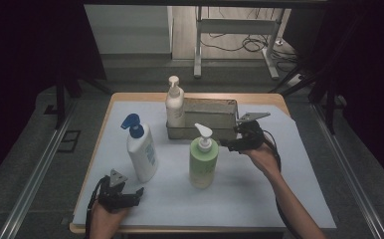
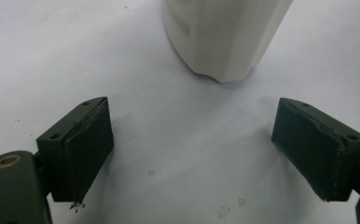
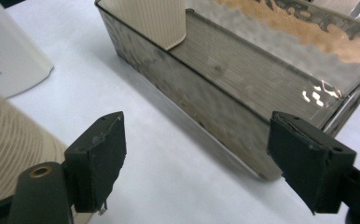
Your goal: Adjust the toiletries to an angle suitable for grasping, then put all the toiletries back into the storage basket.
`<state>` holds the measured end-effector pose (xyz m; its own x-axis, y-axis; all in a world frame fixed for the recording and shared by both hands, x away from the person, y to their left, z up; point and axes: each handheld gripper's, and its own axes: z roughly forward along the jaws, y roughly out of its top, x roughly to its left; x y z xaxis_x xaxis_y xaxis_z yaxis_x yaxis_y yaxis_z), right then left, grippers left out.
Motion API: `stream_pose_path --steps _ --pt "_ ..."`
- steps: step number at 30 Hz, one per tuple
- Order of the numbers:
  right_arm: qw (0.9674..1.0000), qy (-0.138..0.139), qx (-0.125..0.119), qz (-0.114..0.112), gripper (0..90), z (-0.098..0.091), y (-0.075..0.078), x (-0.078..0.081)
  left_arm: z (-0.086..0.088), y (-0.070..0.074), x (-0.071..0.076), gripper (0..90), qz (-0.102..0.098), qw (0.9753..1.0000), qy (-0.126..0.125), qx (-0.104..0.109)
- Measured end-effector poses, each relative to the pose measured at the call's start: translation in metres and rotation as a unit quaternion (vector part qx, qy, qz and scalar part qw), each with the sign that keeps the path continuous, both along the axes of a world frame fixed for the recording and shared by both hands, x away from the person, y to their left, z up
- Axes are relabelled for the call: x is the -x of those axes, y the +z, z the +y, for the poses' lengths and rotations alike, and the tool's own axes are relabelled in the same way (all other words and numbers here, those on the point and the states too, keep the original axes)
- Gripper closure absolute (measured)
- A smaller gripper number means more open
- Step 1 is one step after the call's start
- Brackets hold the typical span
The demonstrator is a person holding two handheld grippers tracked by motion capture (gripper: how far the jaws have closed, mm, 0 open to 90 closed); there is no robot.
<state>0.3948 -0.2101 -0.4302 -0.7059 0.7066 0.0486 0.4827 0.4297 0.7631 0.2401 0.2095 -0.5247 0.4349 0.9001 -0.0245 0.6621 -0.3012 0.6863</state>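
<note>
A white bottle with a blue pump (image 1: 141, 149) stands at the left of the white sheet, its base (image 2: 225, 37) just ahead of my left gripper (image 2: 215, 149). That gripper (image 1: 136, 195) rests open near the front edge, nothing between its jaws. A green bottle with a white pump (image 1: 203, 162) stands mid-table. A cream pump bottle (image 1: 174, 104) stands upright in the left end of a metal bin (image 1: 215, 119). My right gripper (image 1: 232, 144) hangs open in front of the bin (image 3: 243, 93), right of the green bottle (image 3: 15, 149), holding nothing.
The white sheet (image 1: 259, 189) covers a wooden table whose edge shows at the back. Bare sheet lies in front and to the right of the green bottle. Dark floor, metal rails and a desk frame (image 1: 235, 30) surround the table.
</note>
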Motion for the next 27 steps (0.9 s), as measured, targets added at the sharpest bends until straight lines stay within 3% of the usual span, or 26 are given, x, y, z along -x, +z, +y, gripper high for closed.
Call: stream_pose_path --steps 5,15,27 --pt "0.9999 0.001 0.011 0.001 13.6 -0.005 -0.004 0.010 0.000 0.000 0.000 12.2 0.000 1.0000 0.000 0.000" --pt "0.9974 0.037 0.062 -0.011 7.8 -0.006 -0.009 0.037 0.000 0.000 0.000 12.2 0.000 1.0000 0.000 0.000" --pt "0.9969 0.077 0.014 0.006 0.0 -0.008 -0.013 0.065 0.000 0.000 0.000 12.2 0.000 1.0000 0.001 0.000"
